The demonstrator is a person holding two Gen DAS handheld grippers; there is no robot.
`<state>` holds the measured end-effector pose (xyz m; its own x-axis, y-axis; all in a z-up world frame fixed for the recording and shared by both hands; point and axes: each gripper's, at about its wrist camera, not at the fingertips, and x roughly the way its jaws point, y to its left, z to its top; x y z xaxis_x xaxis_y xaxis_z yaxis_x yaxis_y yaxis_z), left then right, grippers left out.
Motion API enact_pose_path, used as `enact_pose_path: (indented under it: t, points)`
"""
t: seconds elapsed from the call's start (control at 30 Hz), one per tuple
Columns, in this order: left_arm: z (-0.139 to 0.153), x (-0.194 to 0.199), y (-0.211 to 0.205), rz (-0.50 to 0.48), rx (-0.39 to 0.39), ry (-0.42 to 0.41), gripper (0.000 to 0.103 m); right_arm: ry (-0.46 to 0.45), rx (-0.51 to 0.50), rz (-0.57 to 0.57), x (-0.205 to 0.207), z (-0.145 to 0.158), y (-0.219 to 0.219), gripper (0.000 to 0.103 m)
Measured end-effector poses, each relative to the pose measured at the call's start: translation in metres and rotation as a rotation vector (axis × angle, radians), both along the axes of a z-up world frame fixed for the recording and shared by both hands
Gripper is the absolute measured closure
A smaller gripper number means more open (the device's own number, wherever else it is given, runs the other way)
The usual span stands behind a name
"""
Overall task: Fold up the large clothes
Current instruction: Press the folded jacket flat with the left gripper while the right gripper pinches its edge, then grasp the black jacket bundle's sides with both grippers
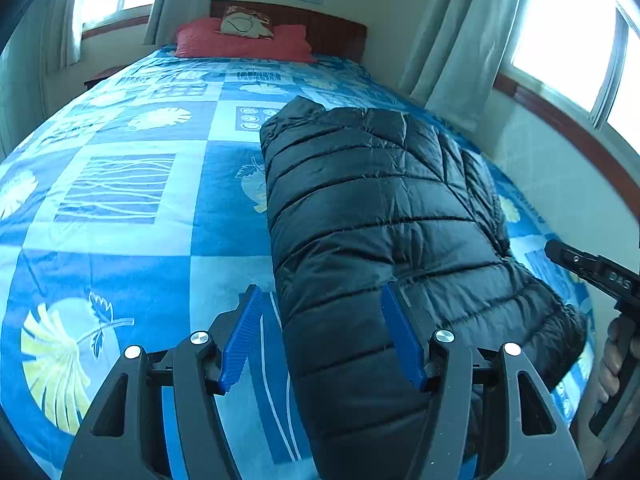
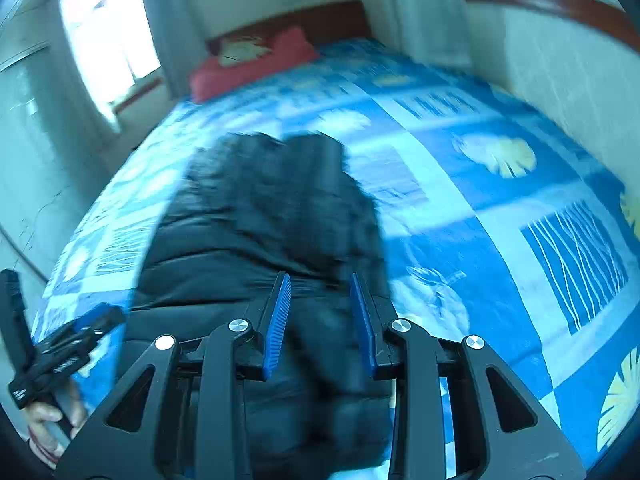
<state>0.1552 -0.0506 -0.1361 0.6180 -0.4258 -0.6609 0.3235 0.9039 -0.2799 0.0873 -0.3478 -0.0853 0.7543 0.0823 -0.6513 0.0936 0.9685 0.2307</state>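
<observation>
Jacket [image 1: 384,216] below (not within) left claw [image 1: 322,300]

Left gripper [image 1: 322,338], right gripper [image 2: 322,320]: black frames, ribbed blue pads, silver round screws.

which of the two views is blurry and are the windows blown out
Right wrist view: motion-smeared, so the black quilted puffer jacket and blue patterned bedspread look streaky; its window is glaring white. Left wrist view: sharp, with the jacket's stitching crisp, but both windows are overexposed to plain white. Fisheye bulges the bed in both views.
</observation>
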Motion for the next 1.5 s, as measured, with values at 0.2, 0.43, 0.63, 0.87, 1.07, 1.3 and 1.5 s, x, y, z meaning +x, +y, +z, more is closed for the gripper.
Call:
enact_pose_path:
  t: [0.2, 0.43, 0.63, 0.87, 1.07, 1.3, 1.5]
  points:
    - [-0.009, -0.001, -0.014, -0.049, -0.057, 0.039, 0.042, 0.078, -0.051, 0.081, 0.009, -0.029, 0.026, 0.08]
    - [-0.024, 0.01, -0.046, -0.049, 0.042, 0.05, 0.042, 0.126, 0.044, 0.046, 0.015, -0.088, 0.004, 0.083]
    - [-0.03, 0.011, -0.051, -0.061, 0.093, 0.016, 0.042, 0.097, 0.016, 0.013, 0.01, -0.09, 0.014, 0.083]
    - [0.017, 0.016, -0.026, -0.037, -0.023, 0.027, 0.042, 0.082, 0.025, 0.002, 0.006, -0.021, 0.023, 0.071]
    - [0.039, 0.058, -0.044, -0.02, -0.032, -0.009, 0.042, -0.051, -0.043, 0.018, 0.063, 0.025, 0.027, 0.064]
    - [0.007, 0.086, -0.073, -0.022, 0.021, 0.014, 0.028, 0.058, -0.048, 0.019, 0.119, -0.038, 0.003, 0.064]
    - [-0.013, 0.094, -0.089, -0.039, 0.068, 0.009, 0.021, 0.076, -0.022, 0.031, 0.128, -0.07, -0.003, 0.064]
